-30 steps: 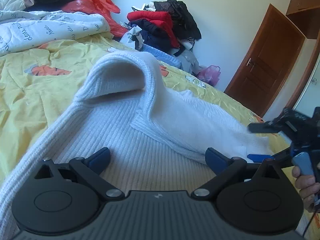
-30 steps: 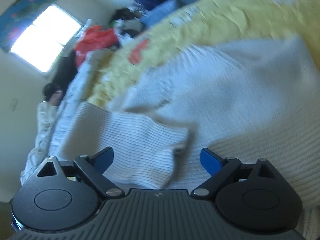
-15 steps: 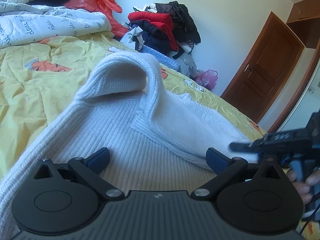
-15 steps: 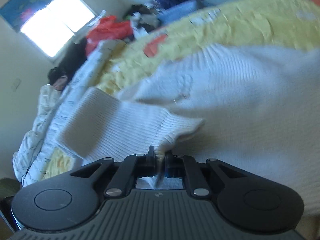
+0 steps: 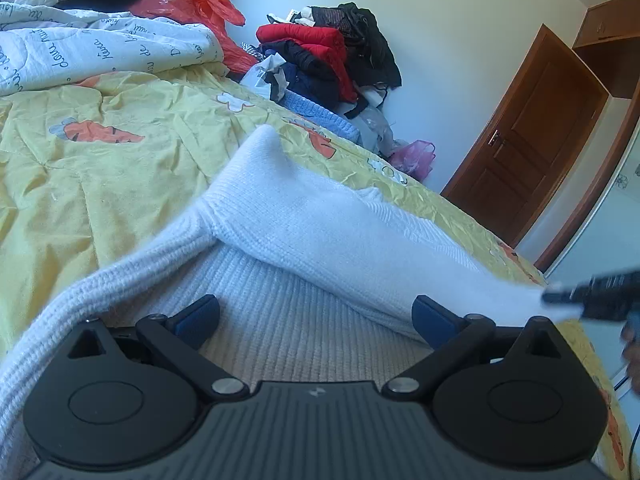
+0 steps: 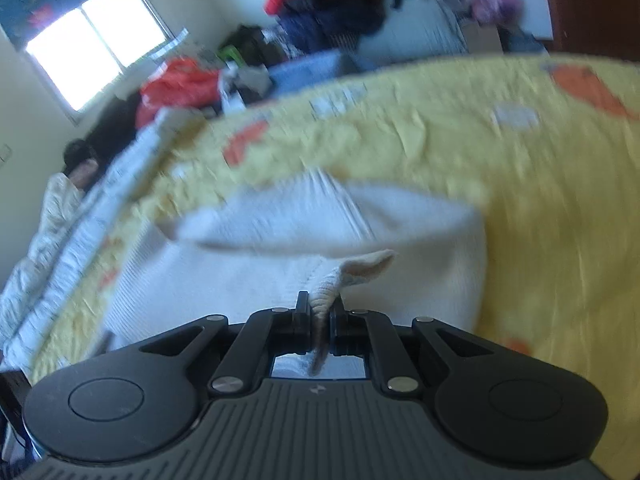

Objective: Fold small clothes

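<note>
The right wrist view is smeared with motion blur; the yellow bedspread [image 6: 540, 200] and its orange prints lose their outlines, and the pile of clothes [image 6: 332, 4] by the far wall reads only as red and dark patches; the white sweater [image 6: 320, 216] shows no clear knit there, and its lower part is hidden behind the gripper body. In the left wrist view the right gripper [image 5: 560, 296] is cut off by the right edge and blurred; the hand [image 5: 632, 344] behind it is only a sliver; the sweater's near hem runs under the left gripper [image 5: 316, 314] out of sight.
</note>
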